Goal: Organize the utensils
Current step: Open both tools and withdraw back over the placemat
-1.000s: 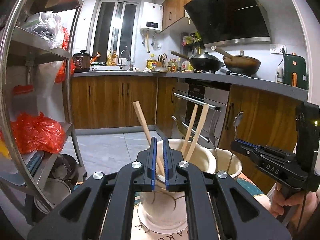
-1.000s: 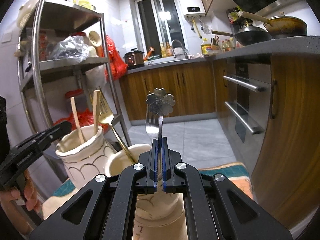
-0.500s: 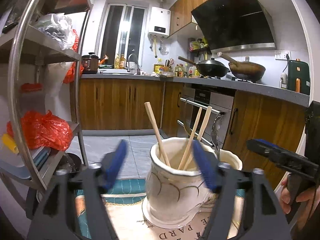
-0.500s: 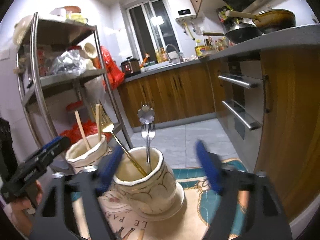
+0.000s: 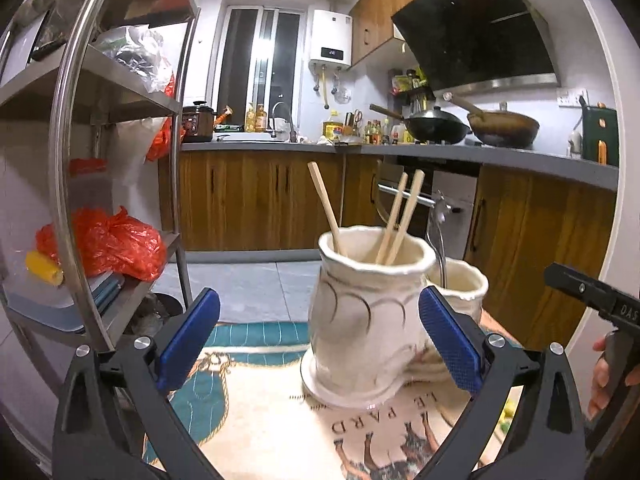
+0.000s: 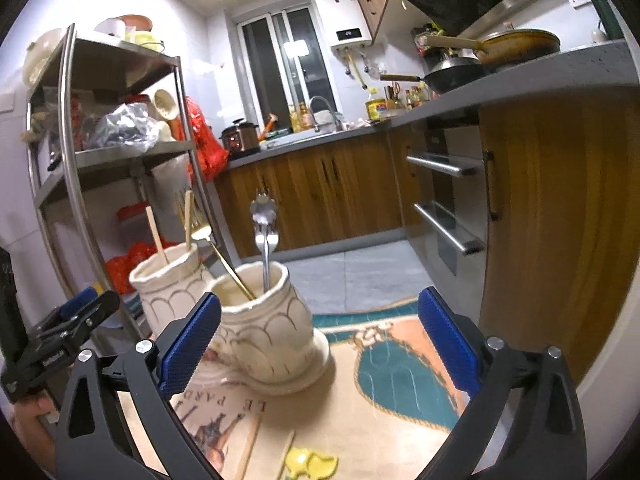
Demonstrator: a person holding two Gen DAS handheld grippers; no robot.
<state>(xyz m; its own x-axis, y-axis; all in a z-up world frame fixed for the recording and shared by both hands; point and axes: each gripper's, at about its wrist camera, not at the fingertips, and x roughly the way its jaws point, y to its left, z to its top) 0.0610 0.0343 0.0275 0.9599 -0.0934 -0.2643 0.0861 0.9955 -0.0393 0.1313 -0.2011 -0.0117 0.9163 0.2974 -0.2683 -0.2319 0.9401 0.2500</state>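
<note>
Three wooden chopsticks (image 5: 394, 218) stand near upright, tips down, in the taller glazed cream vase (image 5: 366, 312). Just beside it, the shorter scalloped vase (image 6: 266, 322) holds a steel fork (image 6: 265, 236) with a flower-shaped end up and a gold fork (image 6: 218, 254) leaning left. Both stand on a printed mat (image 6: 360, 408). The left gripper (image 5: 318, 334) and right gripper (image 6: 318, 338) are spread wide, holding nothing.

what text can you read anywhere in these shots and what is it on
"LE PARD" upside down on the printed mat, also.
"DAS" on the right gripper body, partly cut off.
Small white lettering on the left gripper body: too blurred to read.
Water heater display digits: too small to read.
</note>
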